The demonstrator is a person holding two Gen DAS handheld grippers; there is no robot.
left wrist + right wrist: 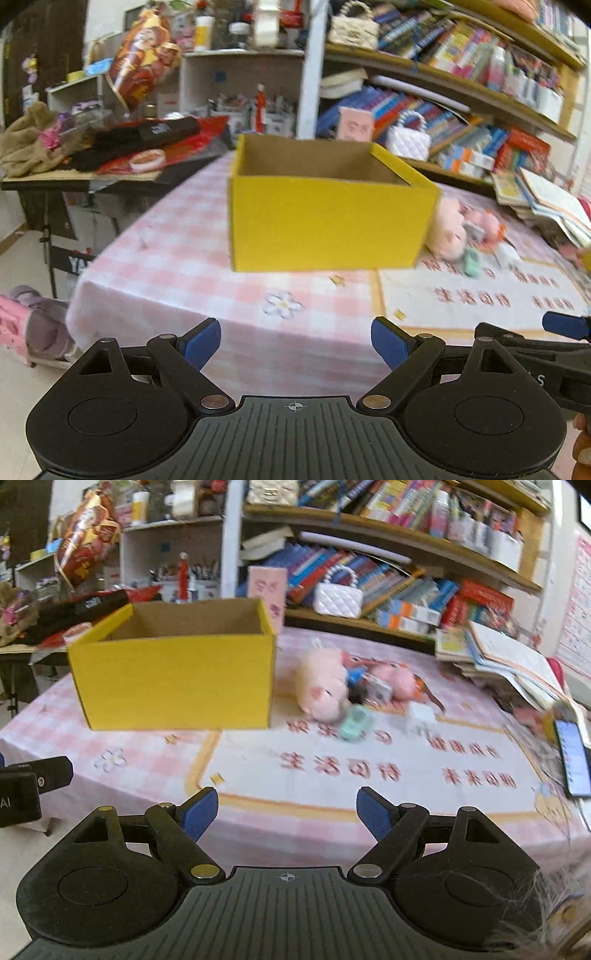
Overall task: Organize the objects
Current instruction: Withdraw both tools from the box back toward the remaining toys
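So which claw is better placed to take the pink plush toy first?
Probably the right claw: it is open and faces the pink plush toy. The left claw faces the yellow box.

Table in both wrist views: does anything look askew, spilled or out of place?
Yes. Small items lie jumbled beside the open yellow box rather than in it: a pink plush on its side, a mint-green toy and a white block. A phone sits near the table's right edge. Both grippers are open, holding nothing.
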